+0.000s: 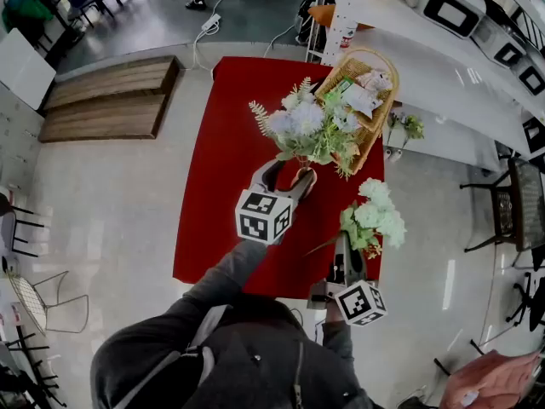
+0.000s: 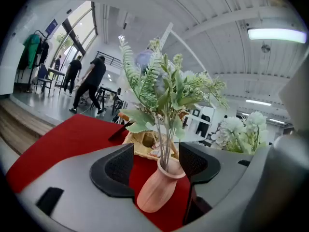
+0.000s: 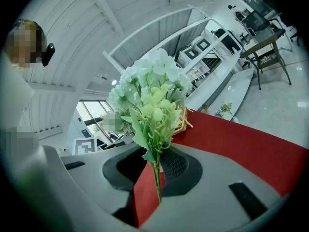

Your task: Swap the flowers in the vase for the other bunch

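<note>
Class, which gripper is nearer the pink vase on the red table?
Left. The left gripper has the vase between its open jaws; the right gripper, clamping the pale green bunch, is off to the vase's right.

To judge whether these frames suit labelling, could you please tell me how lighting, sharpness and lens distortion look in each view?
Head view: even light, sharp, strong fisheye curvature around the red table. Left gripper view: ceiling lamp glares, windows overexposed, vase sharp, dark rounded corners. Right gripper view: washed-out bright background, pale green bunch crisp, same dark corners.
</note>
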{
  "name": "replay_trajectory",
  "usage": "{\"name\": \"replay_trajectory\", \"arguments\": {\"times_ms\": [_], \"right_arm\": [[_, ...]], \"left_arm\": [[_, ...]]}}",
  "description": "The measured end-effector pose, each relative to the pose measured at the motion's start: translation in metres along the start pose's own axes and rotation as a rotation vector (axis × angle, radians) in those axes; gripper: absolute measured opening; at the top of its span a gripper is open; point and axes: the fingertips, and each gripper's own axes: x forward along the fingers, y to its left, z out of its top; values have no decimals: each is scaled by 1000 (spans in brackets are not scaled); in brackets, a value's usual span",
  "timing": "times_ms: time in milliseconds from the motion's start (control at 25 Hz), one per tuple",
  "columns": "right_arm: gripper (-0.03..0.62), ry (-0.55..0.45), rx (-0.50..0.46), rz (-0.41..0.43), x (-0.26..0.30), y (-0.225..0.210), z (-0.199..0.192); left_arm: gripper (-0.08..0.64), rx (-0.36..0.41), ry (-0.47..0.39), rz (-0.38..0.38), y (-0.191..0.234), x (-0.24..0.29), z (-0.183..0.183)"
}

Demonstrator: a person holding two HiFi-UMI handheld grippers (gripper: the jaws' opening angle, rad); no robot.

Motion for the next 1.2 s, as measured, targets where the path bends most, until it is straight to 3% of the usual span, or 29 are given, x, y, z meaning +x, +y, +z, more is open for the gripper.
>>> {"name": "replay_trajectory", "arguments": {"times_ms": [480, 840, 1200], "right_arm": [[78, 12, 7, -13, 16, -9, 0], [78, 17, 4, -14, 17, -11, 3], [78, 21, 0, -11, 19, -14, 3]], "left_arm": [[282, 45, -14, -27, -10, 25, 18], [140, 81, -33, -25, -13, 24, 25], [86, 86, -32, -35, -13, 26, 24]]}}
